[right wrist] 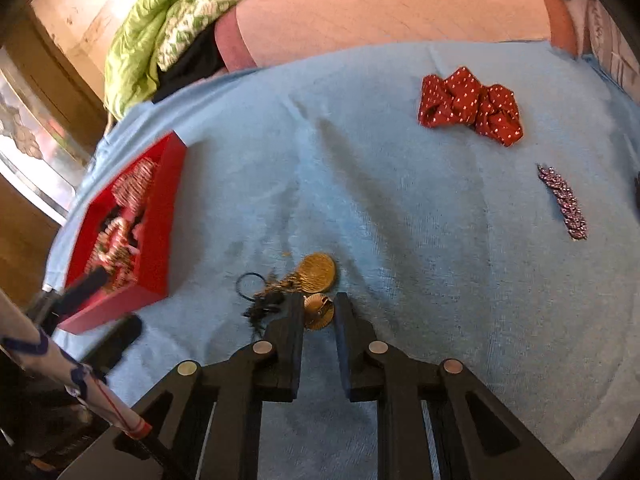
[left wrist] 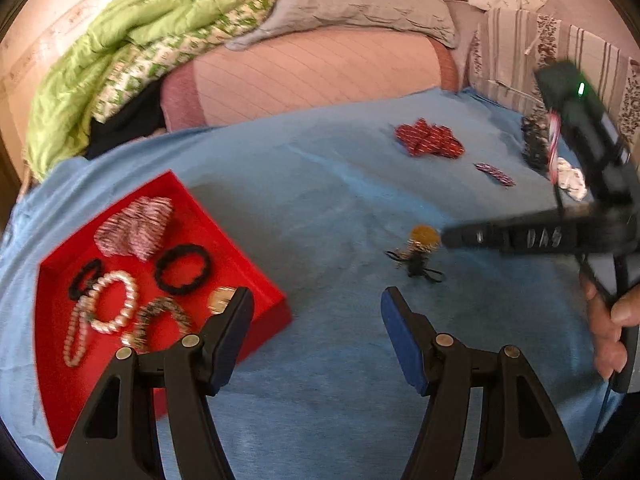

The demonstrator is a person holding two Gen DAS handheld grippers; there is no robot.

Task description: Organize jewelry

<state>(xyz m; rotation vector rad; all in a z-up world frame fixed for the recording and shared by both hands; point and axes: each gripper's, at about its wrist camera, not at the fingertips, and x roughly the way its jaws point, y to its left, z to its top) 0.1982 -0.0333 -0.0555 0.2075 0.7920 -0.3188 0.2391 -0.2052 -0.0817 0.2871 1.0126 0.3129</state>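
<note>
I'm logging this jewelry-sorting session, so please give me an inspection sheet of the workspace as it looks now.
Surface: blue cloth spread over a bed, wrinkled.
Job's things: red tray holds a pearl bracelet, black hair ties and a striped scrunchie. Loose on the cloth: gold disc earrings, red dotted scrunchie, jeweled hair clip.
Clutter: nothing seen.
Grippers: left gripper open, near the tray; right gripper part open around one gold disc.
Cables: thin cable along the right gripper's body.
Surroundings: green quilt, grey pillow, pink bolster.
</note>
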